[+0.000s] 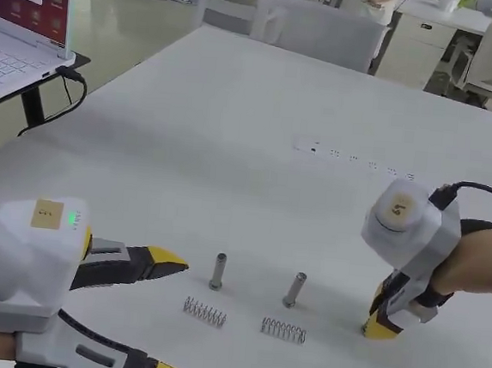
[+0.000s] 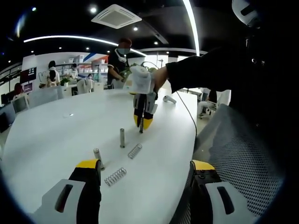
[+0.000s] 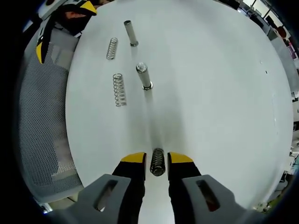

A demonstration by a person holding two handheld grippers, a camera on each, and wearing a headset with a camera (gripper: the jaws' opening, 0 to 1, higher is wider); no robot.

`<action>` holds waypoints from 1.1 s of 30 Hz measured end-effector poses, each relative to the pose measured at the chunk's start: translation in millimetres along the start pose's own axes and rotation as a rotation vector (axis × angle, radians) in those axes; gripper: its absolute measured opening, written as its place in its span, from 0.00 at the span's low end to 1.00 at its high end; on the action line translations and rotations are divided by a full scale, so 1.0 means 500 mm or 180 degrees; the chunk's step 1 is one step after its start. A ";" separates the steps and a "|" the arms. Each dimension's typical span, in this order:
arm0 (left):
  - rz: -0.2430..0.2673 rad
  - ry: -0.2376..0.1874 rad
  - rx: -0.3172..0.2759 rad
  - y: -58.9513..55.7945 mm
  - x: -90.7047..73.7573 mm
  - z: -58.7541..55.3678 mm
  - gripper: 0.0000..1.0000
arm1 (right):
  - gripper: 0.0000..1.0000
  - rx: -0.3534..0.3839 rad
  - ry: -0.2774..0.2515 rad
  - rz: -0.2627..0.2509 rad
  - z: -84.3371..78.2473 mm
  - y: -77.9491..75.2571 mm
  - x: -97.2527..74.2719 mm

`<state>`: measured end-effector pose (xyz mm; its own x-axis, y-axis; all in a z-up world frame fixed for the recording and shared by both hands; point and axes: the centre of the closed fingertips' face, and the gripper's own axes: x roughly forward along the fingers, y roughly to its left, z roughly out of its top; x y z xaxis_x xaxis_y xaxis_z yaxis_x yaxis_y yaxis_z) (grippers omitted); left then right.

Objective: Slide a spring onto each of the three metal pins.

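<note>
First threading step, I judge: right tool (image 3: pixel 157 158) pinches a spring (image 3: pixel 157 163) low at the tabletop (image 3: pixel 210 70); left tool (image 2: pixel 145 165) spread; nearer pin (image 3: pixel 144 76), farther pin (image 3: pixel 130 32) bare; next likely needs coaxial alignment.

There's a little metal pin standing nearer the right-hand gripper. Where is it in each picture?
Head view: short upright silver metal pin, right one of two, low right of centre.
Left gripper view: farther of two, left of centre.
Right gripper view: nearer of two, above centre.
Shared landmark: loose coiled steel spring lying beside it.
</note>
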<state>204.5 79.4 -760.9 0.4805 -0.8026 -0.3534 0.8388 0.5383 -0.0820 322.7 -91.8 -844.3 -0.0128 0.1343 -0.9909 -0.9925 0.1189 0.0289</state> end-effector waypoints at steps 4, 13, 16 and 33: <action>0.0003 -0.0011 0.0000 0.001 0.000 0.001 0.74 | 0.19 -0.0013 -0.0040 -0.0020 0.004 0.000 -0.004; 0.0002 -0.0009 -0.0003 0.001 0.000 0.001 0.74 | 0.21 -0.0129 -0.0139 -0.0064 0.027 0.007 -0.018; 0.0000 -0.0010 -0.0006 0.001 0.000 0.001 0.74 | 0.21 -0.0171 -0.0170 -0.0058 0.035 0.013 -0.022; -0.0004 -0.0004 -0.0011 0.000 0.000 0.000 0.73 | 0.22 -0.0373 -0.0301 -0.0022 0.082 0.058 -0.028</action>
<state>204.7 79.3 -760.8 0.4797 -0.8036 -0.3522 0.8385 0.5381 -0.0856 299.2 -49.7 -824.2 0.0001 0.2267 -0.9740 -1.0000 0.0052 0.0011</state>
